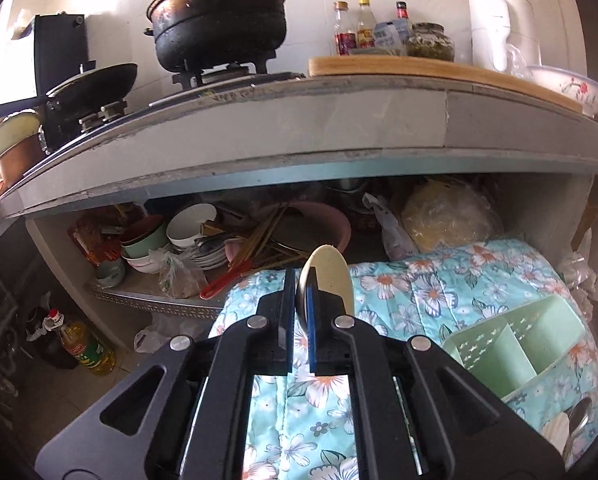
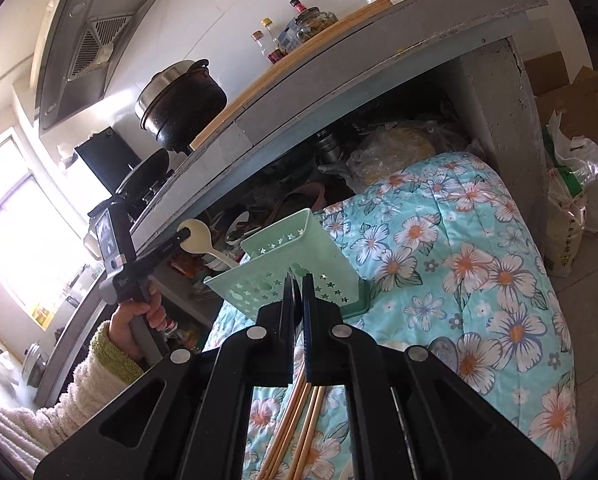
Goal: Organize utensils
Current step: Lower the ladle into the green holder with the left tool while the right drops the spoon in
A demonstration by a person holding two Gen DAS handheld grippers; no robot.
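- Left tool (image 1: 304, 312) is clenched on a cream spoon (image 1: 328, 276), held in the air in front of the counter (image 1: 299, 120).
- Right tool (image 2: 298, 304) is clenched on the rim of a green caddy (image 2: 291, 272), tilted above the floral quilt (image 2: 459, 260).
- Chopsticks (image 2: 299, 420) lie on the quilt below.

My grippers (image 1: 301, 308) are black with round silver screws and blue-edged pads; my sleeve (image 2: 59, 396) is fluffy cream with a green cuff (image 2: 113, 354).
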